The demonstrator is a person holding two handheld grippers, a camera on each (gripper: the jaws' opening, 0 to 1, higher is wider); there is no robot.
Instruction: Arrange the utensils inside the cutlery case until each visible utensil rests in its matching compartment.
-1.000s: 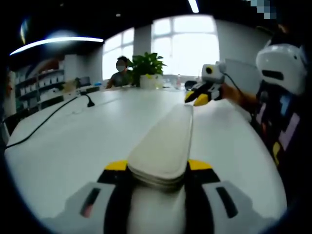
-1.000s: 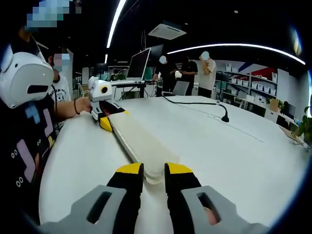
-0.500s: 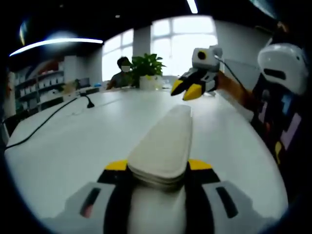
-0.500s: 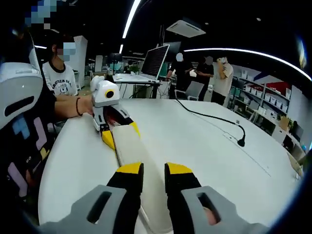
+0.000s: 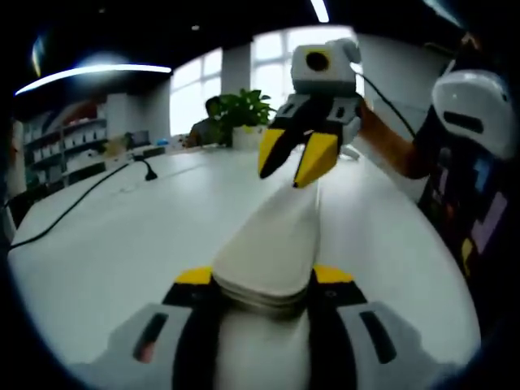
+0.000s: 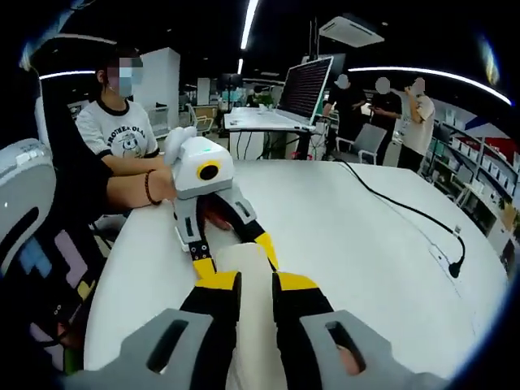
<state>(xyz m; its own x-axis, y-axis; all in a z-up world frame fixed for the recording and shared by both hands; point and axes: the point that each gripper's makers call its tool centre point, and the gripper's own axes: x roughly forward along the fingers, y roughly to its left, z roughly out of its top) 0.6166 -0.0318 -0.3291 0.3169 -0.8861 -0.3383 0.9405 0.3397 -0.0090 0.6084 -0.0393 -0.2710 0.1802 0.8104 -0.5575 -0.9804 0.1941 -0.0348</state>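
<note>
A long, flat cream cutlery case (image 5: pixel 276 236) lies closed on the white table (image 5: pixel 122 244); no utensils show. My left gripper (image 5: pixel 262 276) is shut on its near end. In the right gripper view that same left gripper (image 6: pixel 236 264) has its yellow fingers astride the case (image 6: pixel 244 258). My right gripper (image 5: pixel 286 172) hovers above the case's far half, tips pointing down, jaws a little apart with nothing between them. In its own view the right gripper (image 6: pixel 257 280) hangs over the case, close to the left gripper.
A black cable (image 6: pixel 422 219) runs across the table to a small stand (image 5: pixel 149 171). A potted plant (image 5: pixel 244 110) stands at the far edge. A hand (image 6: pixel 154 187) holds the left gripper. A seated person (image 6: pixel 122 130) and standing people (image 6: pixel 390 97) are beyond the table.
My right gripper left the far end of the case, rose, and came along the case toward my left gripper. The left gripper and the case stayed put.
</note>
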